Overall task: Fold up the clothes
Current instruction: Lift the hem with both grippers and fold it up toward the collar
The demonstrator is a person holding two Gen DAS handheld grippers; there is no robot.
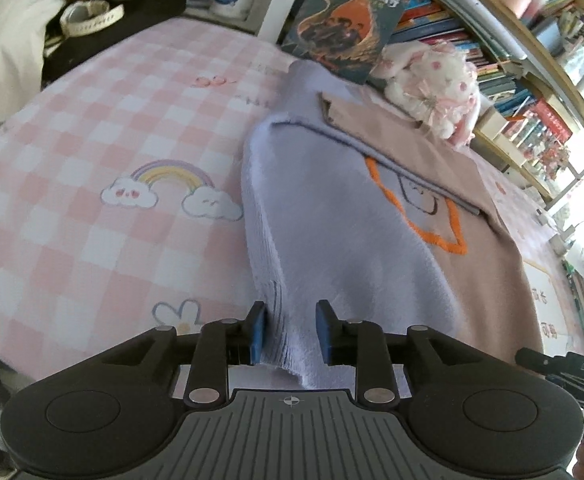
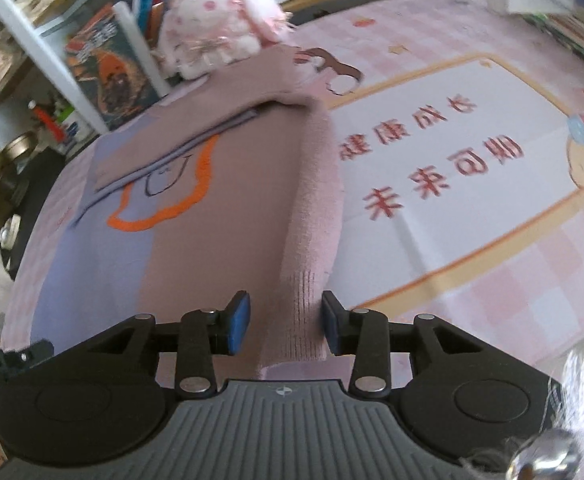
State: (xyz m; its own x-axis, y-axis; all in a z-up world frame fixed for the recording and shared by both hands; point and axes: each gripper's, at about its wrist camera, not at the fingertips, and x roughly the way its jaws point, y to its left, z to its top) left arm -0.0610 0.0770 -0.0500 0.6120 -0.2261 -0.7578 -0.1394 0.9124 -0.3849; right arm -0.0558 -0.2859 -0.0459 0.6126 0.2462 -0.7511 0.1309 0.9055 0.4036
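While both claws gape, sweater [image 1: 343, 240] hem lies between.

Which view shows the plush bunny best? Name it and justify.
The right wrist view: the plush bunny sits whole at the sweater's far end, face and pink spots showing. The left wrist view catches it too, smaller and sideways beside the bookshelf.

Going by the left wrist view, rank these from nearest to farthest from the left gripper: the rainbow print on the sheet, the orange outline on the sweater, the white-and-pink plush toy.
Measured from the left gripper:
1. Orange stitched outline on the lilac-and-tan sweater, ahead and right.
2. Rainbow-and-cloud print on the pink checked sheet, ahead and left; close to the outline, slightly farther.
3. White-and-pink plush toy, far right by the bookshelf.
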